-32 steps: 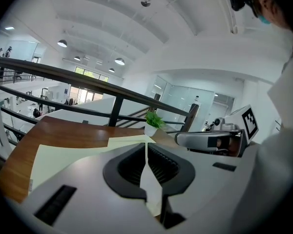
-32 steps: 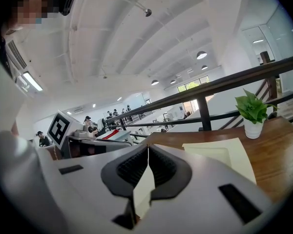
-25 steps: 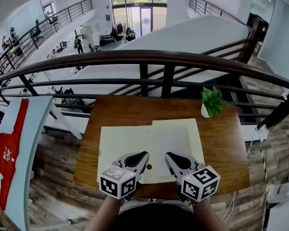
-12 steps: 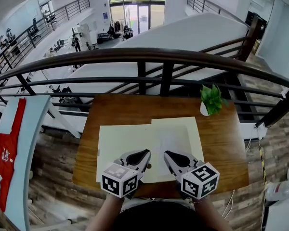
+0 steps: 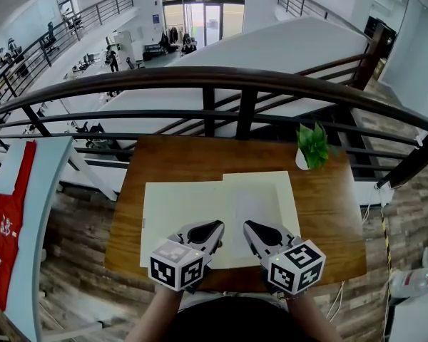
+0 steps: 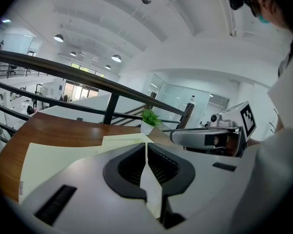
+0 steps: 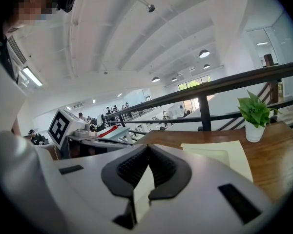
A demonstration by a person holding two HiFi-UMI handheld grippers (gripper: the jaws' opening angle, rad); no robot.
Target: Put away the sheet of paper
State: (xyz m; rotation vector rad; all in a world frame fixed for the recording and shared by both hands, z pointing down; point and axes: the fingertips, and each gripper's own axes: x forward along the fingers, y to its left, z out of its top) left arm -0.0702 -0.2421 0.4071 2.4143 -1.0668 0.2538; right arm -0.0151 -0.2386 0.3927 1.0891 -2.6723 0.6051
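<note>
Pale yellow paper lies flat on the wooden table, with a second sheet overlapping its right part. It also shows as the paper in the left gripper view and the paper in the right gripper view. My left gripper and right gripper hover side by side over the paper's near edge. The jaws of the left gripper meet at the tips, and so do those of the right gripper. Only pale paper shows through the slit behind the tips, and I see nothing held.
A small potted plant stands at the table's far right corner. A dark metal railing runs just behind the table, with a drop to a lower floor beyond. The table's front edge is right under my hands.
</note>
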